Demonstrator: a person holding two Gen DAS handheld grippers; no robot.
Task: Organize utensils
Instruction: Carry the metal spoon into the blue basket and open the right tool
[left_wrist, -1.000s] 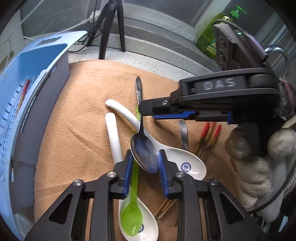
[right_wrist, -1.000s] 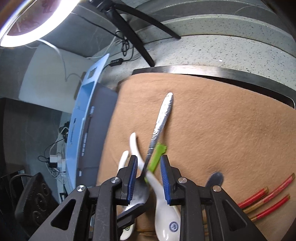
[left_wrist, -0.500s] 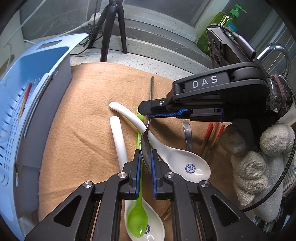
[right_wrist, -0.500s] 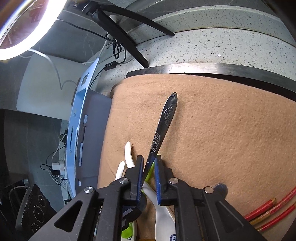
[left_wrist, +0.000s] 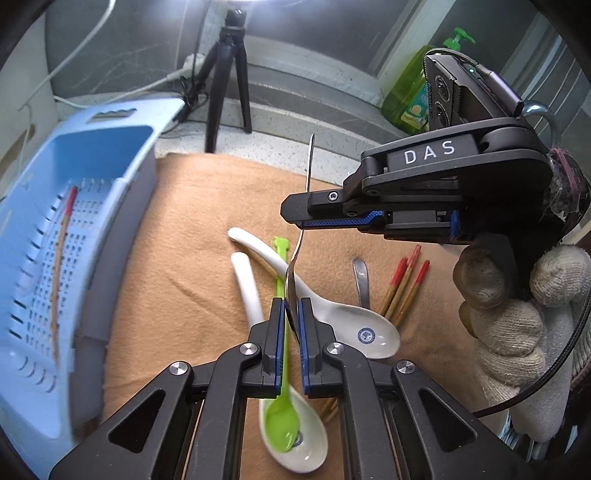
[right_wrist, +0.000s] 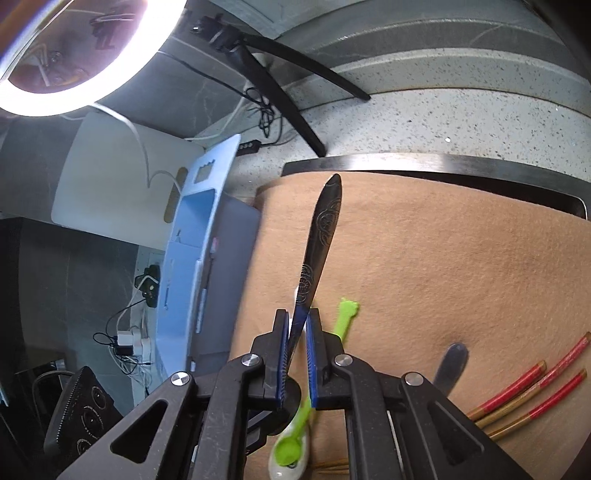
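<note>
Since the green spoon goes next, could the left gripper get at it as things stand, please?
Probably not yet: the left gripper and right gripper are both shut on the metal spoon, held above the green spoon, which lies in a white spoon.

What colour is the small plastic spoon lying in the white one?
Bright green, seen best in the left wrist view.

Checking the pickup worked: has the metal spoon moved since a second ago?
Yes. The metal spoon, flat on the brown cloth before, is now turned on edge and lifted clear, pinched by the left gripper and right gripper.
</note>
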